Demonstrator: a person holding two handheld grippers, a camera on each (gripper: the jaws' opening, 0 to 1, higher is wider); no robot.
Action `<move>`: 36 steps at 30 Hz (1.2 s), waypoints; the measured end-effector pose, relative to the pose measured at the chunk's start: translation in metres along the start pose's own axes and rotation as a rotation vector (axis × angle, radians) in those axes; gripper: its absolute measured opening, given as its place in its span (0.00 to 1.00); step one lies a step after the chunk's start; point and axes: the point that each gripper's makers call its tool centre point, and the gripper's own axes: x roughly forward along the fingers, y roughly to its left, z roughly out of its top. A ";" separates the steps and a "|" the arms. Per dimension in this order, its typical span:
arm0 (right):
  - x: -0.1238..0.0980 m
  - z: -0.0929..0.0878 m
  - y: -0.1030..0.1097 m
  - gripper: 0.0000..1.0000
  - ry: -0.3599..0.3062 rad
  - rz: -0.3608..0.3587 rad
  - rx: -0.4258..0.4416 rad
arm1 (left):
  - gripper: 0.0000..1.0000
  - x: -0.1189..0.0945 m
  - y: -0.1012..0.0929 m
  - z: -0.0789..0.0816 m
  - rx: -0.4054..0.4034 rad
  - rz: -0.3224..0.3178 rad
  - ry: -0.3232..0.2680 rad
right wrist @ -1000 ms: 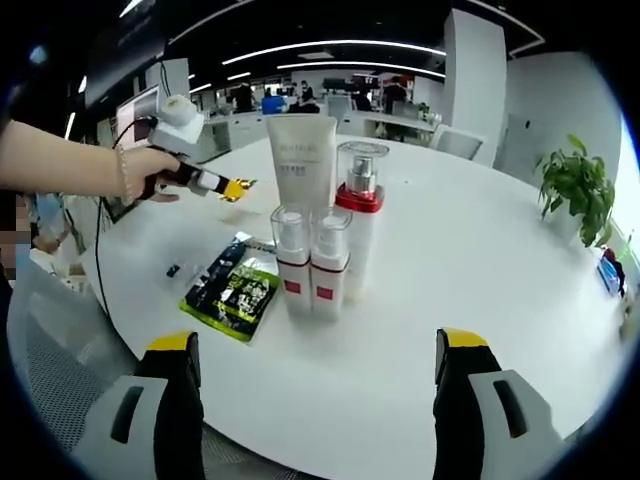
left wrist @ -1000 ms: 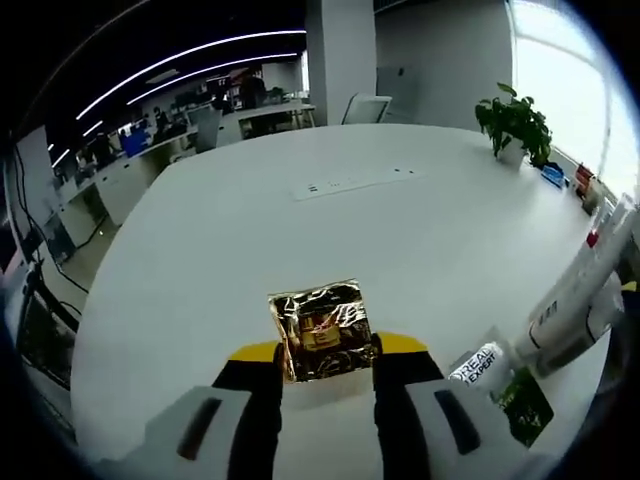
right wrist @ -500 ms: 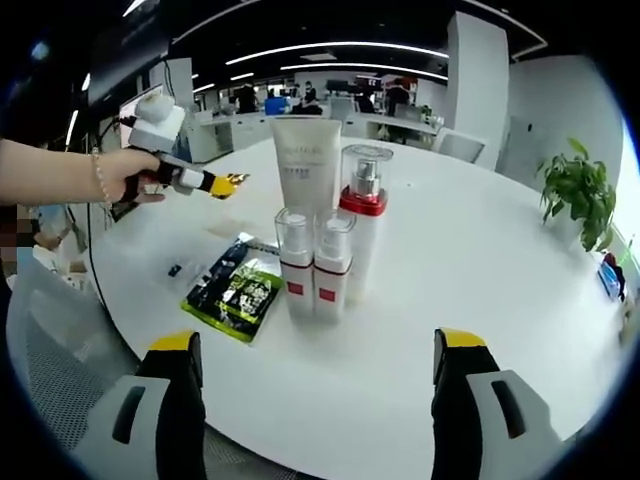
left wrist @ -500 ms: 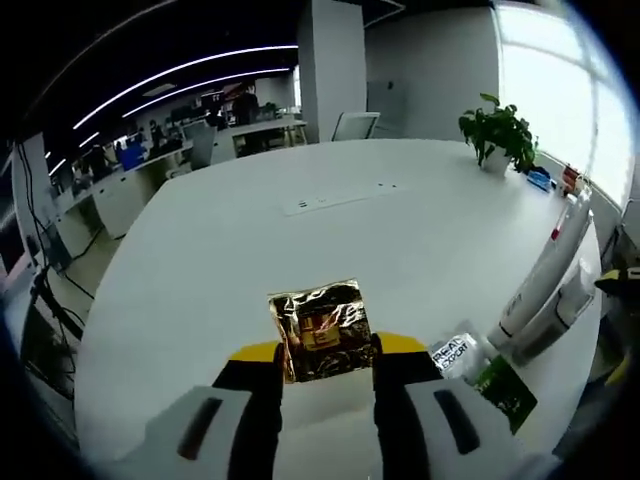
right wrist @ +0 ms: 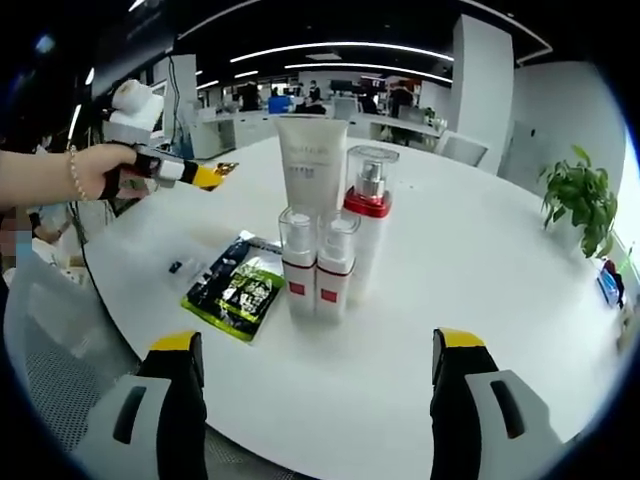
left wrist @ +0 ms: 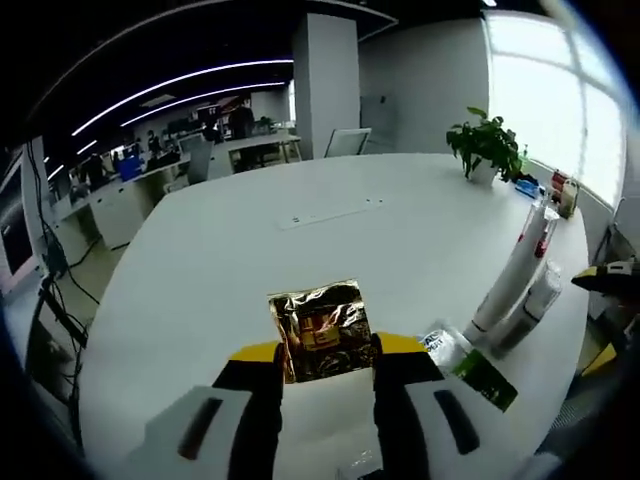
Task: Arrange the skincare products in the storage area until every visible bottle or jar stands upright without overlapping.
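An open-plan office with strip ceiling lights surrounds a large white table (right wrist: 470, 330). A potted plant (left wrist: 483, 148) stands at the table's far edge in the left gripper view.

At the table's middle, in the right gripper view, four skincare containers stand upright in a tight cluster: a white tube (right wrist: 311, 162) at the back, a red-collared pump bottle (right wrist: 368, 220) beside it, and two small bottles (right wrist: 318, 262) in front, side by side and touching. A green sachet (right wrist: 236, 291) lies flat on the table just beside the small bottles.

The left gripper (left wrist: 322, 352) is clamped on a gold foil sachet (left wrist: 320, 329), held above the table, well apart from the cluster. The right gripper (right wrist: 312, 355) has its jaws spread wide and holds nothing, facing the cluster from the table's near edge.

A hand (right wrist: 118, 172) grips the left gripper's handle in the right gripper view.
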 end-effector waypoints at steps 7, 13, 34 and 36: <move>-0.001 0.001 0.001 0.94 -0.006 0.002 -0.010 | 0.32 -0.018 -0.011 0.001 0.023 -0.012 -0.021; -0.002 0.004 0.000 0.93 -0.017 0.002 -0.013 | 0.32 -0.032 -0.023 0.001 0.071 -0.028 -0.036; -0.005 0.006 -0.001 0.87 -0.035 0.006 -0.016 | 0.32 -0.077 -0.049 -0.016 0.074 -0.042 -0.066; -0.005 0.007 0.000 0.87 -0.036 0.007 -0.018 | 0.32 -0.076 -0.048 -0.015 0.084 -0.039 -0.068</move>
